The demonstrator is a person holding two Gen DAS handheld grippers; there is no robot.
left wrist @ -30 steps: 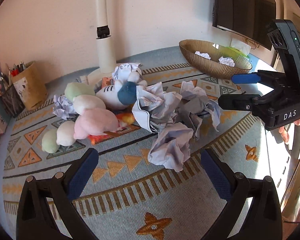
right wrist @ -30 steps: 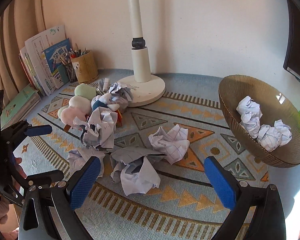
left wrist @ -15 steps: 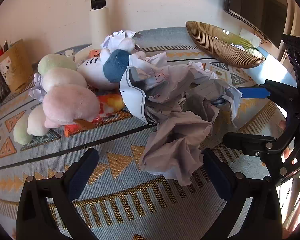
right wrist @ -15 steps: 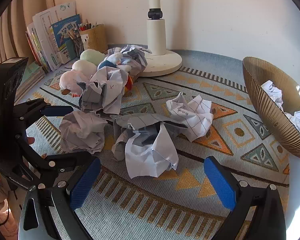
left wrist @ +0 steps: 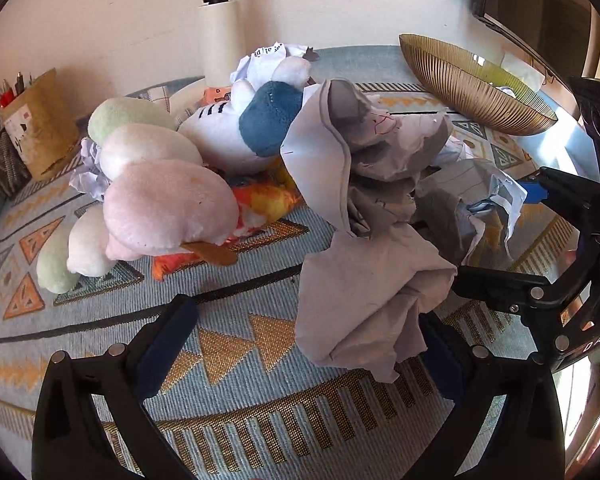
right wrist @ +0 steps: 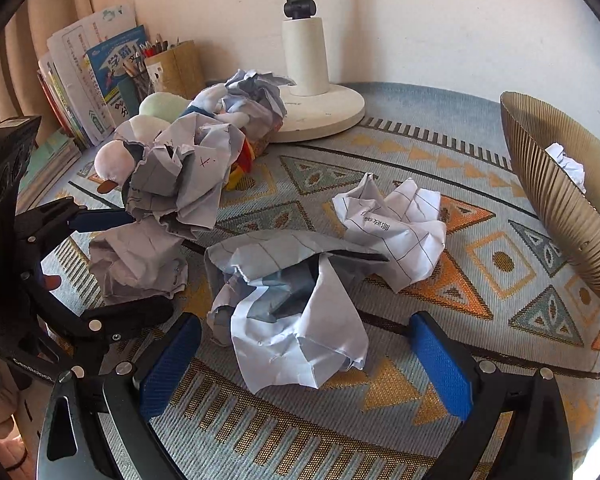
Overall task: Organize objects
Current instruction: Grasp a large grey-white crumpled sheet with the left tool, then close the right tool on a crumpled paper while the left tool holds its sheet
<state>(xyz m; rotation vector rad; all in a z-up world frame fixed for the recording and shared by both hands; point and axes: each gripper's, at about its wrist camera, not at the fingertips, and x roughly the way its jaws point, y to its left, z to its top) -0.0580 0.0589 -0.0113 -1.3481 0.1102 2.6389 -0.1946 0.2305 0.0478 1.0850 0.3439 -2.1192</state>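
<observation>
Left wrist view shows the left gripper (left wrist: 300,344), jaws wide and empty, straddling a crumpled grey paper ball (left wrist: 364,300) (right gripper (right wrist: 300,360) likewise gapes over a creased white paper wad (right wrist: 292,320)), so centre each before squeezing

The mat (right wrist: 480,264) shows orange and teal triangles on grey-blue; the ribbed bowl (right wrist: 556,200) is gold; crumpled paper (right wrist: 396,228) is white, gridded.

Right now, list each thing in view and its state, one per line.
Left claw: open, paper wad at its right finger.
Right claw: open, around a paper wad.
Paper wads: crumpled, loose on the mat.
Bowl: upright, holding paper wads.
Plush toys: heaped together.
Pencil cup: upright, full.
Books: standing against the wall.
</observation>
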